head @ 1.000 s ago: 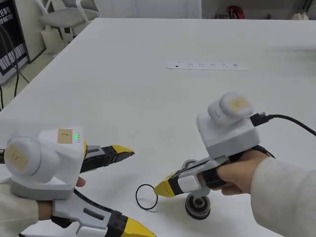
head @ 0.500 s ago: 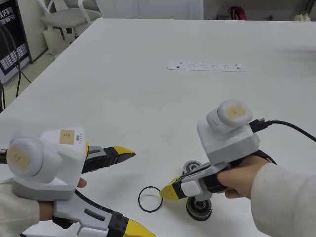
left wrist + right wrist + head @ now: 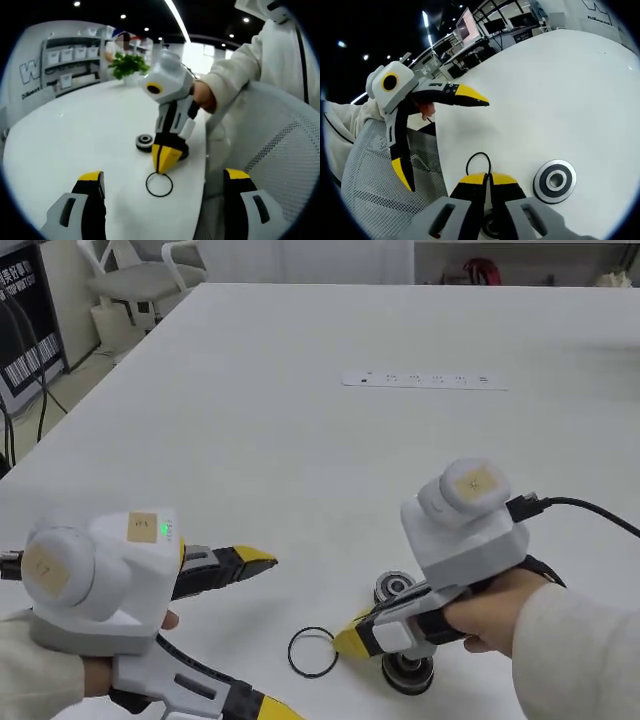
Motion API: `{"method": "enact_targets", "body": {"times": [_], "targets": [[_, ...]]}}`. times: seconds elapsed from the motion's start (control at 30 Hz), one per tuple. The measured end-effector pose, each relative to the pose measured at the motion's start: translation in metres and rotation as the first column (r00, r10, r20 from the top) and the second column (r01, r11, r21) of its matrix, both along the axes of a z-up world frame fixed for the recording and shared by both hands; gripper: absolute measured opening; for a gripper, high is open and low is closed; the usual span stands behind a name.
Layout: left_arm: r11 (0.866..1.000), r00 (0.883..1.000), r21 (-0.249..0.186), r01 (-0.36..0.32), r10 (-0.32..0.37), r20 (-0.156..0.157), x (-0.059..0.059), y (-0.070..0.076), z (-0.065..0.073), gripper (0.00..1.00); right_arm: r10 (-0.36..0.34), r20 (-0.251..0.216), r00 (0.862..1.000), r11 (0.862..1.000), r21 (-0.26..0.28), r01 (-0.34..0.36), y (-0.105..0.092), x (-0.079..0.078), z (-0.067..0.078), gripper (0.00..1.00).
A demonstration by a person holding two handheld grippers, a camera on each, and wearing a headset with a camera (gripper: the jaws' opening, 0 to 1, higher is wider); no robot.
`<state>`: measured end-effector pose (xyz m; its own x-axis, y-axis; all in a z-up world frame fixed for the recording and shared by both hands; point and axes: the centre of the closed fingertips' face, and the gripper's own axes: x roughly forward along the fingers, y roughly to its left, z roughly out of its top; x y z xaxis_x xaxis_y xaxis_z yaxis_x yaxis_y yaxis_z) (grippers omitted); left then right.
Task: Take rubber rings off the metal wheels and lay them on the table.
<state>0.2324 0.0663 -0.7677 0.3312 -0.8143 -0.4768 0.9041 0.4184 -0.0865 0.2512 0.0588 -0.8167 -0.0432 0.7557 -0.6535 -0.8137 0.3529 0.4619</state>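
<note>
One rubber ring (image 3: 313, 652) lies flat; right gripper (image 3: 343, 640) fingers closed beside it, left gripper (image 3: 270, 635) fingers apart

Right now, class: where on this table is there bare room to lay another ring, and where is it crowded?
Free: the table from the power strip down to the left gripper and right gripper. Crowded: the near edge, where the rubber ring and two metal wheels cluster around the right gripper's shut jaws, the left gripper's open jaws alongside.
</note>
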Motion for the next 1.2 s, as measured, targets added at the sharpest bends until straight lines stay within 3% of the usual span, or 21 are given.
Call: {"method": "enact_targets", "body": {"times": [0.53,0.83,1.2], "targets": [[1.000,1.000,-0.001,0.006,-0.006,-0.002,0.001,0.001,-0.002,1.00,0.018,0.066,0.998,1.000,-0.002,-0.018,0.001,0.007,0.014,0.07],[1.000,1.000,0.003,0.004,-0.004,-0.006,-0.002,0.000,0.000,1.00,0.029,0.126,0.992,0.999,0.012,-0.031,0.001,0.014,0.029,0.10],[1.000,1.000,0.003,0.005,-0.005,-0.011,0.000,0.004,-0.004,1.00,0.023,0.167,0.986,0.999,0.044,-0.031,0.000,0.020,0.047,0.14]]}}
